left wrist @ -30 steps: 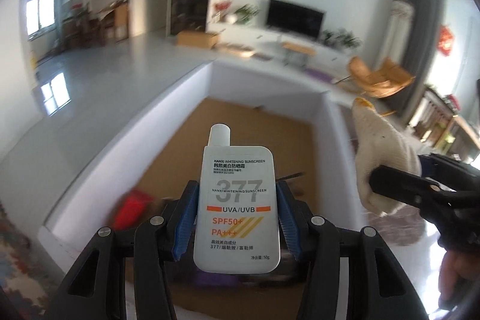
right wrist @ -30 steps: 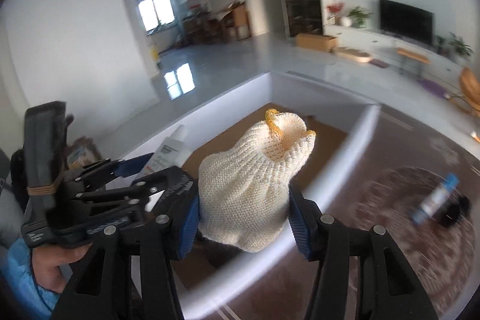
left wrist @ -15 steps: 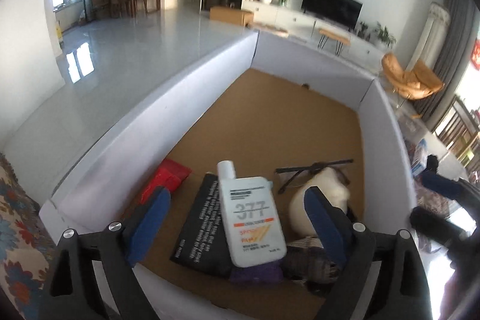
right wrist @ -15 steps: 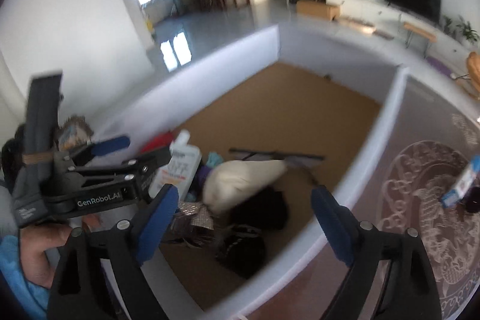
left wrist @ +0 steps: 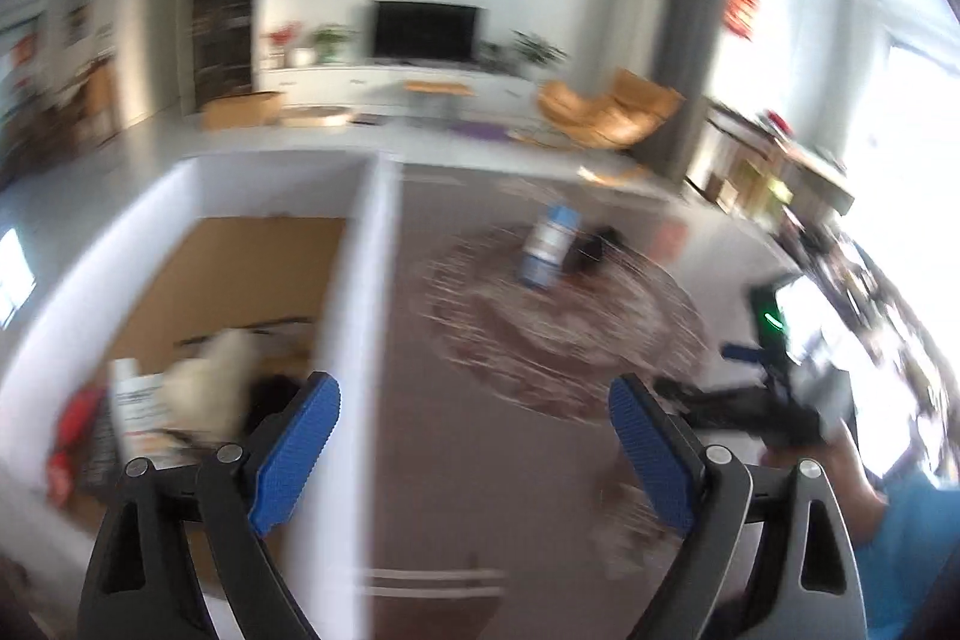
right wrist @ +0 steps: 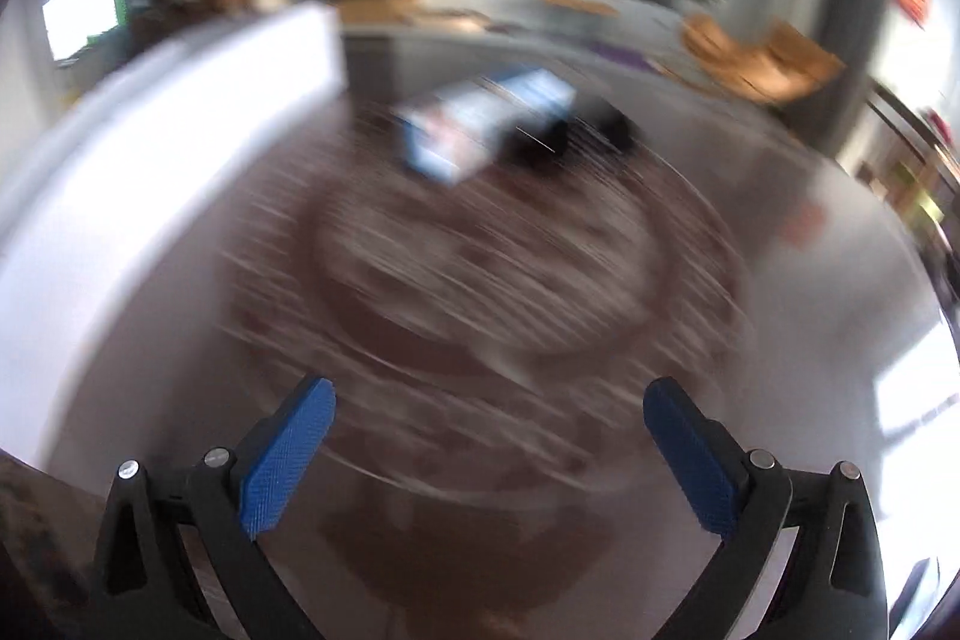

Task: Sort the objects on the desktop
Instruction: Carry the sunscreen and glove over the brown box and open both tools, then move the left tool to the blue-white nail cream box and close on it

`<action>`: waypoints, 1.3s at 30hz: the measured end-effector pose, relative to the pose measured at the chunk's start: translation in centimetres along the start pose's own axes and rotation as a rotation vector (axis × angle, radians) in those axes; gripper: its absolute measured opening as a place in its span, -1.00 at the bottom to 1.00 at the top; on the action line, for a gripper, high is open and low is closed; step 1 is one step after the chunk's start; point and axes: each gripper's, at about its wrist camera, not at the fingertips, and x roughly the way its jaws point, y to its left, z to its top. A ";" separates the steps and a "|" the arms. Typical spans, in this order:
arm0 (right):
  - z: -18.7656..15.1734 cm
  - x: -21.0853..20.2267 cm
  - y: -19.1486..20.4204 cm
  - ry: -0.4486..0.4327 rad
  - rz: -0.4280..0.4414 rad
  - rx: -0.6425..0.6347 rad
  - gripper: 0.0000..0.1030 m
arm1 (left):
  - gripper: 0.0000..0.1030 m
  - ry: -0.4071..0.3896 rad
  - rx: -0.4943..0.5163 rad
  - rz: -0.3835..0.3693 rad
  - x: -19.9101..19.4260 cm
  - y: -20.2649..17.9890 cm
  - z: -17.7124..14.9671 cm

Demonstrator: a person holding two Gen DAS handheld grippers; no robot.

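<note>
In the left wrist view the white-walled box (left wrist: pixel 366 280) lies at the left. A white sunscreen bottle (left wrist: pixel 135 412), a cream knitted glove (left wrist: pixel 210 388) and a red item (left wrist: pixel 69 424) rest on its brown floor. My left gripper (left wrist: pixel 474 436) hangs over the box's right wall and the rug, its jaws opening with nothing between them. My right gripper (right wrist: pixel 489 430) is over the rug, jaws also opening and empty. Ahead of it lie a blue-and-white bottle (right wrist: pixel 480 130) and a black object (right wrist: pixel 594 130). Both views are motion-blurred.
A round patterned brown rug (right wrist: pixel 480 280) covers the surface right of the box. The blue-and-white bottle (left wrist: pixel 549 244) lies near its far side. A person's blue sleeve (left wrist: pixel 900 538) fills the lower right of the left view. An orange chair (left wrist: pixel 606 115) stands beyond.
The left gripper let go of the sunscreen bottle and the right let go of the glove; both now lie in the box. Both grippers opened wide and swung right, over the rug.
</note>
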 end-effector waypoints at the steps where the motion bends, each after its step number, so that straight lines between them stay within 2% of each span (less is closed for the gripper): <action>1: -0.6 0.5 -1.6 0.015 -0.023 0.030 1.00 | 0.83 0.026 0.035 -0.017 1.0 -1.9 -0.4; 4: -1.8 0.9 -5.7 0.032 -0.053 0.113 1.00 | 0.83 0.112 0.105 -0.038 4.5 -5.8 -2.4; 7: -2.5 1.4 -7.6 0.031 -0.050 0.155 1.00 | 0.83 0.203 0.120 -0.047 9.1 -7.5 -4.4; 10: -2.5 1.3 -7.6 0.013 -0.038 0.176 1.00 | 0.83 0.265 0.112 -0.013 12.9 -8.2 -5.6; 15: -2.9 0.8 -7.4 0.009 -0.031 0.171 1.00 | 0.83 0.300 0.096 0.051 16.1 -7.7 -5.1; 16: -2.9 0.9 -7.4 0.010 -0.034 0.172 1.00 | 0.85 0.289 0.114 0.077 16.7 -7.8 -4.8; 20: -2.7 0.9 -7.1 0.010 -0.034 0.172 1.00 | 0.89 0.278 0.112 0.077 19.1 -7.6 -3.0; 21: -2.7 0.8 -7.1 0.010 -0.034 0.172 1.00 | 1.00 0.281 0.112 0.078 20.1 -7.5 -2.4; 27: -2.7 0.8 -7.1 0.010 -0.034 0.172 1.00 | 1.00 0.289 0.113 0.068 24.9 -7.3 1.5; 32: -2.7 0.8 -7.1 0.010 -0.034 0.172 1.00 | 1.00 0.282 0.081 0.099 28.6 -6.5 4.9; 39: -2.7 0.8 -7.1 0.010 -0.034 0.172 1.00 | 1.00 0.278 0.072 0.107 32.8 -7.3 7.9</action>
